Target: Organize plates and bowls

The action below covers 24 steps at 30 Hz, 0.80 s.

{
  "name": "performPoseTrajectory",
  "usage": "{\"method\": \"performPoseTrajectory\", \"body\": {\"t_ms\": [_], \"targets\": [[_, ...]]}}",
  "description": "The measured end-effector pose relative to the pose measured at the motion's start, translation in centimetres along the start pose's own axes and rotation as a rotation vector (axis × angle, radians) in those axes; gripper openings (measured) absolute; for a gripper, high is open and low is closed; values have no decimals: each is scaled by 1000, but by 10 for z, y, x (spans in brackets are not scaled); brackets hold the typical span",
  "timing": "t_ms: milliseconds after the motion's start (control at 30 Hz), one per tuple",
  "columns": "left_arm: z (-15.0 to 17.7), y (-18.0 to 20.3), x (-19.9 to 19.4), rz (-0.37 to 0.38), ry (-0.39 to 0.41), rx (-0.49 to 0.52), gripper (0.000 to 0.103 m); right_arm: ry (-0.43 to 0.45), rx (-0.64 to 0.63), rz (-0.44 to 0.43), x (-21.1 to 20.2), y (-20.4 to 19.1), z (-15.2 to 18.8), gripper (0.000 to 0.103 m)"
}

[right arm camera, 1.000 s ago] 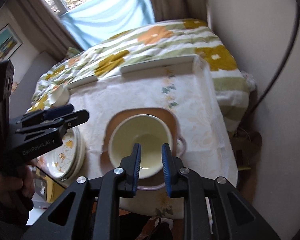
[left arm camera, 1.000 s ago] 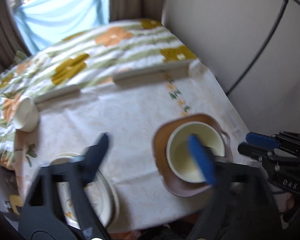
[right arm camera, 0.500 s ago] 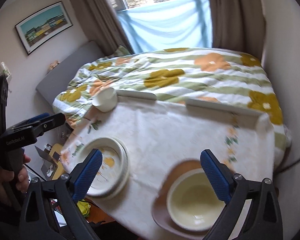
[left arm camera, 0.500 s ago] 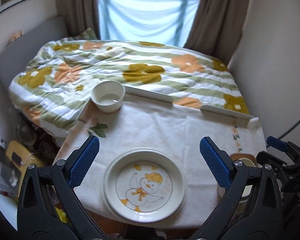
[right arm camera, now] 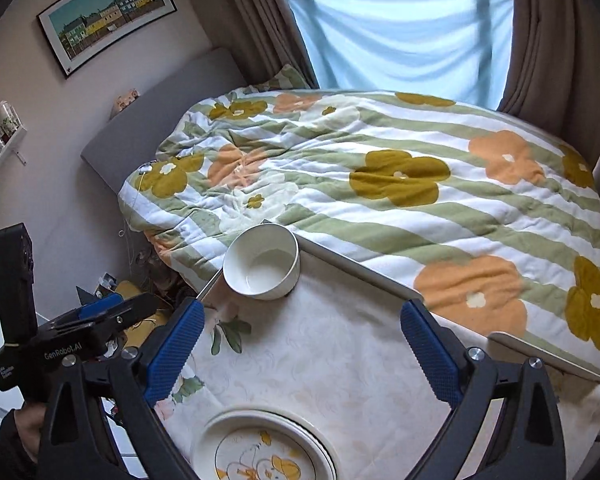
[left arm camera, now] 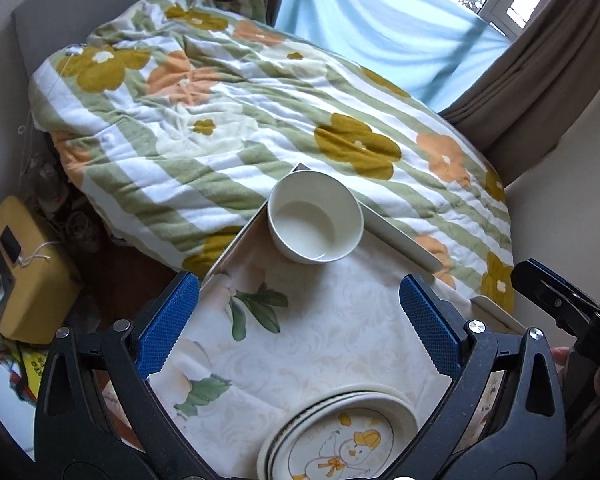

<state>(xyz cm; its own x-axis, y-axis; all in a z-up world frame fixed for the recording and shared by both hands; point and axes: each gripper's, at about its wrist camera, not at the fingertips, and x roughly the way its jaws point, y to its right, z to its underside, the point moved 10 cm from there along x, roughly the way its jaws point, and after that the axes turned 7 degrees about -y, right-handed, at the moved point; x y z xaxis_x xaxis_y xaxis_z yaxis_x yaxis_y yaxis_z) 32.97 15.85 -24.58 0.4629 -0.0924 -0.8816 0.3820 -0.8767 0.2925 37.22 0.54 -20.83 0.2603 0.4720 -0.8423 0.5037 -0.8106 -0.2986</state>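
Observation:
A white bowl (left arm camera: pixel 315 216) stands upright at the far left corner of the table (left arm camera: pixel 340 320); it also shows in the right wrist view (right arm camera: pixel 261 266). A stack of white plates with a duck picture (left arm camera: pixel 340 436) lies at the near edge, also seen in the right wrist view (right arm camera: pixel 260 448). My left gripper (left arm camera: pixel 300 320) is open and empty, above the table between the plates and the bowl. My right gripper (right arm camera: pixel 300 344) is open and empty, above the plates and facing the bowl. The left gripper also shows in the right wrist view (right arm camera: pixel 112 312), low at the left.
The table has a pale floral cloth and a raised rim (right arm camera: pixel 356 270). Behind it lies a bed with a flowered quilt (right arm camera: pixel 400 184). A yellow box (left arm camera: pixel 28 268) sits on the floor to the left. A wall stands at the right.
Both grippers have swung left, away from the cream bowl on the brown plate, now out of view. The right gripper opened wide. The white bowl is now ahead of both.

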Motion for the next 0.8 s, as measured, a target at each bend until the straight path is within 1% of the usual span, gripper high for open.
{"method": "performPoseTrajectory", "body": {"t_ms": [100,167,267,367,400,467,500,533,567,600,633,667,700,733,767,800], "targets": [[-12,-9,35,12,-54,-11,100,-77,21,-8,44,4,-7,98],[-15,-11,57,16,-87,-16,99,-123,37,-14,71,8,-7,98],[-16,-14,87,30,-134,-37,93,-172,60,-35,101,14,-6,97],[-17,-18,110,32,-167,-55,90,-220,86,-64,126,19,-4,88],[-16,-19,115,34,-174,-62,85,-232,93,-75,133,20,-6,83],[-18,-21,126,37,-187,-79,79,-252,110,-101,145,19,-10,77],[-20,-22,131,38,-192,-86,77,-262,116,-116,150,18,-11,72],[-21,-20,135,53,-190,-92,74,-272,118,-129,155,17,-12,68],[-23,-19,139,47,-194,-95,68,-284,117,-136,161,16,-13,66],[-24,-18,144,42,-202,-93,63,-295,113,-138,167,15,-13,62],[-25,-18,149,38,-207,-94,61,-304,110,-141,172,15,-13,58],[-25,-18,153,39,-213,-100,57,-312,109,-147,177,14,-13,56],[-24,-18,156,41,-216,-108,49,-320,108,-160,181,12,-12,52],[-25,-20,158,42,-214,-118,47,-325,107,-169,184,11,-13,47],[-25,-21,160,41,-213,-123,40,-330,103,-176,187,9,-13,44],[-25,-22,163,40,-215,-124,29,-333,96,-182,190,7,-13,37]]}}
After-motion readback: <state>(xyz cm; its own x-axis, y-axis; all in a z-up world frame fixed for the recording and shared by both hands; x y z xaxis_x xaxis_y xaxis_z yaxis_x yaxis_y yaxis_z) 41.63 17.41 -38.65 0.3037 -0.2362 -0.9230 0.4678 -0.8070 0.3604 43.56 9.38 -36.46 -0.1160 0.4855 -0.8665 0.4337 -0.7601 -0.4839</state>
